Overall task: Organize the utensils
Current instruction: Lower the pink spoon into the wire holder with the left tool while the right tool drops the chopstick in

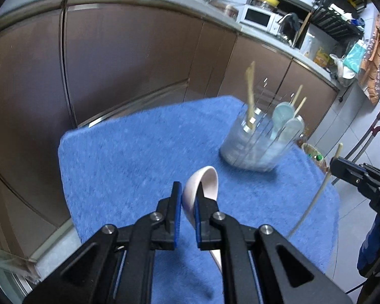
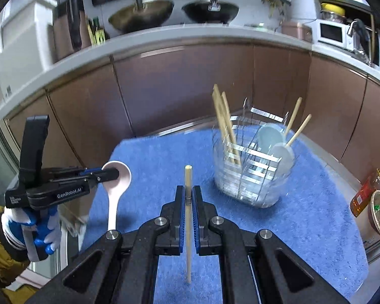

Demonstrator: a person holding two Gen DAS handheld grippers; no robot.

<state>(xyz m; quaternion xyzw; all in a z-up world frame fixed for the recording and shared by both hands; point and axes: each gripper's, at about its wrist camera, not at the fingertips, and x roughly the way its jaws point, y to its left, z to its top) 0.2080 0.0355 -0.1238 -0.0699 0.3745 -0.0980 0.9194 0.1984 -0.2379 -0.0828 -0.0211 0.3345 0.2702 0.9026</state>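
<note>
While the left gripper has its fingers clamped on a white soup spoon, the right gripper pinches one wooden chopstick upright. Both hang above the blue towel. Nearby, a clear utensil holder holds more chopsticks and blue spoons.

You are gripping a glossy, smooth pale-pink spoon and a matt wooden chopstick; fuzzy blue cloth is covering the table, clear glossy plastic holder standing far right.
</note>
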